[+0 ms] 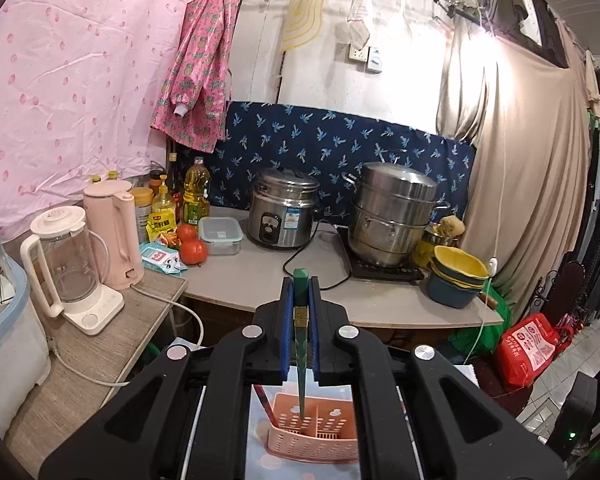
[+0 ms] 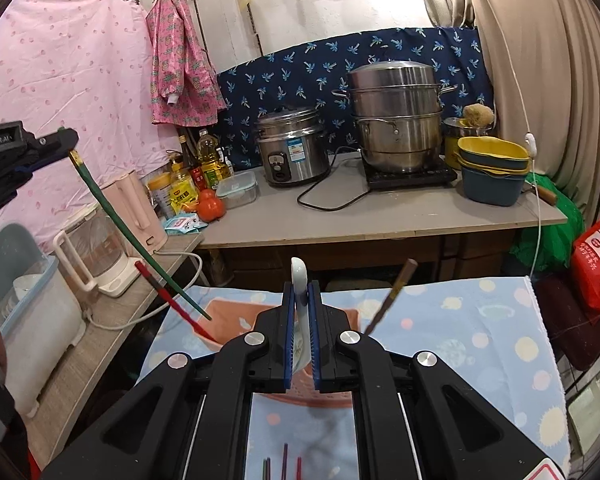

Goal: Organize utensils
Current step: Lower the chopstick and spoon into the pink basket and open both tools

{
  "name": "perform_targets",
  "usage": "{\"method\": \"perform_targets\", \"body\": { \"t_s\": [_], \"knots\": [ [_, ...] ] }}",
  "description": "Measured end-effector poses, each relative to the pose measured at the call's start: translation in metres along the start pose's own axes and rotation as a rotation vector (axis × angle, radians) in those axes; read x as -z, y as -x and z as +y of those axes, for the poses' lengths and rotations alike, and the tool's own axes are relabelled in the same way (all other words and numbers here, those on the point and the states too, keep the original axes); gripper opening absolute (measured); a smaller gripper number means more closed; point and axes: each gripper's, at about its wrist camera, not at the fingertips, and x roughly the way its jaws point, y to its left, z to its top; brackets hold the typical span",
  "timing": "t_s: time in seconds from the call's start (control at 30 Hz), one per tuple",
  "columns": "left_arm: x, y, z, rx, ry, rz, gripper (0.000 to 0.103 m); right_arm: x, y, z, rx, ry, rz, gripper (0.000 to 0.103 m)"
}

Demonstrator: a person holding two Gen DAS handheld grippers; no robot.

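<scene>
My left gripper (image 1: 300, 280) is shut on a green chopstick (image 1: 301, 360) whose tip points down into the pink utensil basket (image 1: 314, 436). The right wrist view shows that gripper (image 2: 66, 138) at the far left, with the green chopstick (image 2: 140, 240) slanting down to the basket (image 2: 236, 316). A red chopstick (image 2: 172, 304) and a brown chopstick (image 2: 392, 296) stand in the basket. My right gripper (image 2: 300, 288) is shut on a white ceramic spoon (image 2: 300, 280), just above the basket. Loose chopsticks (image 2: 284, 464) lie on the cloth below.
The basket sits on a blue dotted cloth (image 2: 460, 340). Behind it is a counter (image 2: 380, 216) with a rice cooker (image 2: 292, 148), steamer pot (image 2: 396, 116), stacked bowls (image 2: 492, 172), bottles and tomatoes (image 2: 210, 206). A blender (image 2: 96, 252) and pink kettle (image 2: 136, 208) stand on the left.
</scene>
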Motion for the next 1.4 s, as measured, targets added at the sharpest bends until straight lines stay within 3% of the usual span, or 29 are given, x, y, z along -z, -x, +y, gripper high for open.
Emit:
{"method": "perform_targets", "body": {
  "t_s": [0.33, 0.73, 0.9, 1.0, 1.4],
  "knots": [
    [0.039, -0.057, 0.012, -0.018, 0.002, 0.099, 0.007, 0.003, -0.044, -0.015, 0.047, -0.017, 0.033, 0.007],
    [0.069, -0.081, 0.018, -0.013, 0.02, 0.179, 0.007, 0.027, -0.077, -0.016, 0.086, 0.016, 0.107, 0.008],
    [0.074, -0.078, 0.022, -0.019, 0.033, 0.179, 0.014, 0.029, -0.069, -0.016, 0.095, 0.016, 0.078, 0.021],
    [0.076, -0.073, 0.024, -0.021, 0.045, 0.174, 0.02, 0.03, -0.062, -0.016, 0.096, 0.02, 0.069, 0.022],
    [0.094, -0.024, 0.03, -0.03, 0.038, 0.19, 0.02, 0.057, -0.012, -0.014, 0.091, 0.009, 0.077, 0.022]
  ]
}}
